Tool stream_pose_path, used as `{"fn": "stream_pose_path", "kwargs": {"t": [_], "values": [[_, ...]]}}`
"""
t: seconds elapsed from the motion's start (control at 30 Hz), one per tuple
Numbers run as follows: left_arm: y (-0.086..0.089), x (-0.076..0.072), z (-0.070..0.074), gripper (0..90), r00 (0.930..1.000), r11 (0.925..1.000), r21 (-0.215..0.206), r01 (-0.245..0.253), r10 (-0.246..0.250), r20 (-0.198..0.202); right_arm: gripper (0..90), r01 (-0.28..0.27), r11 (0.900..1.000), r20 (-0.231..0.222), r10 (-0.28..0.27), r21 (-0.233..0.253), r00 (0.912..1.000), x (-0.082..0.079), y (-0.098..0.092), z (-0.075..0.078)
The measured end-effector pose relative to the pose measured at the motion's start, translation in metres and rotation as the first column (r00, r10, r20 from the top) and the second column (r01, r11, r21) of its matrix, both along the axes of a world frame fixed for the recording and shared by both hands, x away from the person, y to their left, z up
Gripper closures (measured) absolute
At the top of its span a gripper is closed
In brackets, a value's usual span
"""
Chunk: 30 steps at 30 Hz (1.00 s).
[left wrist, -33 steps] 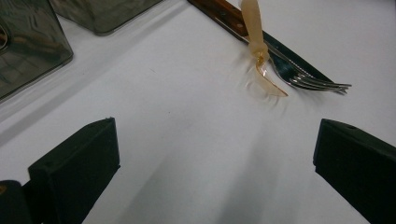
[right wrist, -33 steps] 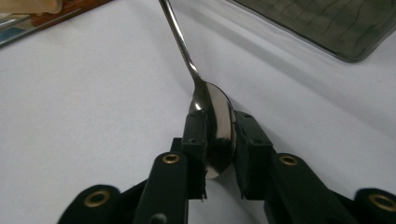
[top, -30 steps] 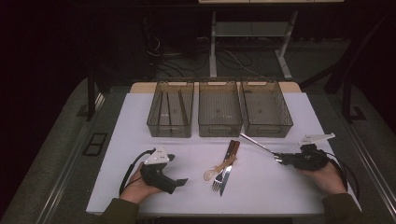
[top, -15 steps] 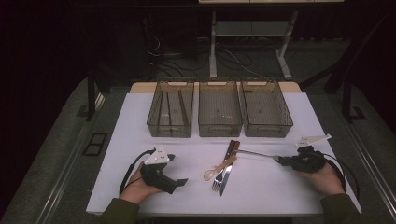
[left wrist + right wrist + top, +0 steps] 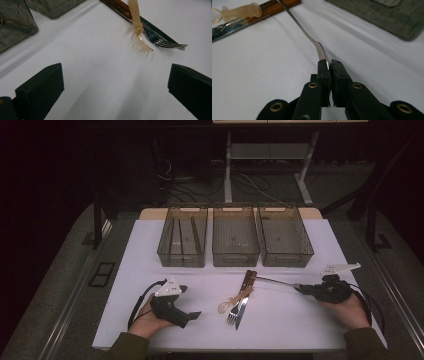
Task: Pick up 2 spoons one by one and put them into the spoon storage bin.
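Observation:
My right gripper [image 5: 300, 288] [image 5: 329, 65] is shut on the broad end of a metal utensil [image 5: 275, 281] [image 5: 303, 26]. Its thin handle reaches left, low over the table, to the wooden handle of a knife [image 5: 246, 285] [image 5: 278, 7]. The knife lies mid-table with a metal fork [image 5: 232, 314] [image 5: 163, 42] and an amber plastic spoon [image 5: 236, 300] [image 5: 140, 37] across it. My left gripper [image 5: 189, 301] [image 5: 112, 85] rests on the white table [image 5: 280, 325] at the front left, jaws wide apart and nothing between them, pointing toward that cutlery.
Three clear plastic bins stand in a row at the back: left bin [image 5: 161, 252] with a few long pieces inside, middle bin [image 5: 235, 256], right bin [image 5: 287, 257] [image 5: 409, 33]. A hand holds each gripper at the table's front edge.
The far end of the utensil in my right gripper has swung down from near the bins to the knife's handle. The left gripper has stayed put.

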State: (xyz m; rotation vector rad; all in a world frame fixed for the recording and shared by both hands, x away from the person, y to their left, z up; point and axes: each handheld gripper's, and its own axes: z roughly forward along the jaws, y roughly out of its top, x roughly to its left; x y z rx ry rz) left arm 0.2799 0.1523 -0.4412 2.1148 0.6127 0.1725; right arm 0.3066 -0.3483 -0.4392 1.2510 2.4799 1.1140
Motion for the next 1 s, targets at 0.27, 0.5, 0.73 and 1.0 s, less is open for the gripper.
{"fn": "stream_pose_path", "kwargs": {"t": [0.27,0.5,0.73,1.0], "values": [[0.000,0.000,0.000,0.0,1.0000,1.0000,0.001,0.000,0.000,0.000,86.1,0.012,1.000,0.018,-0.013,0.019,0.9998,-0.002,0.000,0.004],[0.000,0.000,0.000,0.0,1.0000,1.0000,0.002,0.001,-0.001,0.001,86.2,0.022,0.999,0.031,-0.023,0.034,0.9992,-0.002,0.003,0.008],[0.000,0.000,0.000,0.0,1.0000,1.0000,0.004,0.001,-0.001,0.001,86.2,0.030,0.998,0.044,-0.033,0.060,0.9985,-0.003,0.009,0.011],[0.000,0.001,0.000,0.0,1.0000,1.0000,0.005,0.002,-0.002,0.000,86.2,0.030,0.996,0.067,-0.036,0.081,0.9971,-0.003,0.020,0.017]]}}
